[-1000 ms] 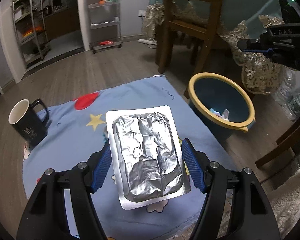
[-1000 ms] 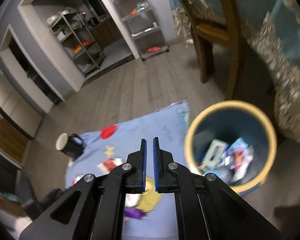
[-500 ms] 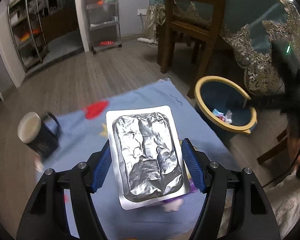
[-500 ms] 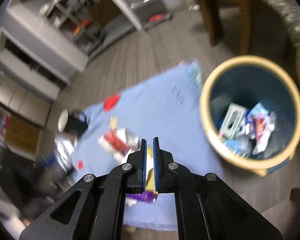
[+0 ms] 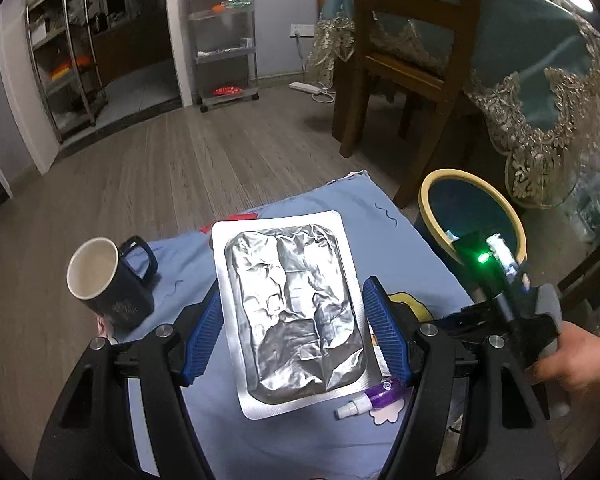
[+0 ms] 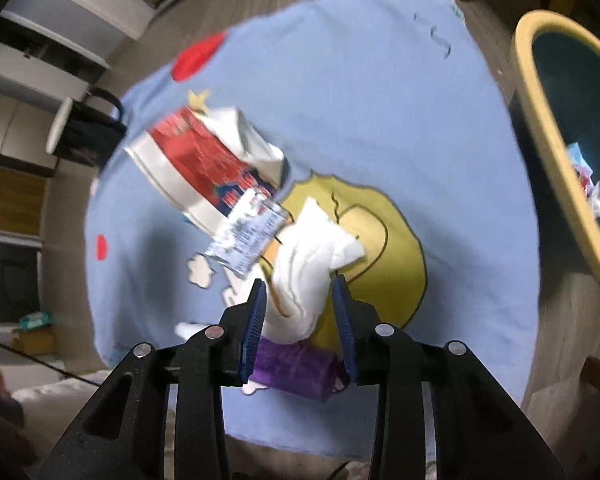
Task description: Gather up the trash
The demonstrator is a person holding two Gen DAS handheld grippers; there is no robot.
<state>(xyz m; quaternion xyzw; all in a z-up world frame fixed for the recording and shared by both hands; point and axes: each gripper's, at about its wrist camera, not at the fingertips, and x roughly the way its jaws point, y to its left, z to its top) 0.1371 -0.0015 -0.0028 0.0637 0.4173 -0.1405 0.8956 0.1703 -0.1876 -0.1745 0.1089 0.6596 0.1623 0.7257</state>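
My left gripper [image 5: 292, 322] is shut on a silver foil tray [image 5: 290, 304] and holds it flat above the blue cartoon mat [image 5: 404, 248]. My right gripper [image 6: 298, 320] is open just above the mat [image 6: 360, 92], its jaws on either side of a crumpled white tissue [image 6: 312, 268]. A purple bottle [image 6: 296, 368] lies under the tissue; it also shows in the left wrist view [image 5: 374, 396]. A red and white wrapper [image 6: 196, 160] and a small printed packet [image 6: 248, 236] lie beside the tissue. The yellow-rimmed bin [image 6: 540, 128] holds several pieces of trash.
A black mug [image 5: 108, 284] stands at the mat's left edge. The bin [image 5: 436, 204] stands right of the mat, beside a wooden chair [image 5: 404, 52] and a table with a lace-trimmed cloth [image 5: 540, 92]. Metal shelves [image 5: 224, 32] stand at the back wall.
My right gripper has come down from above the bin to the mat and opened around the tissue. My left gripper still holds the foil tray, with the view shifted a little.
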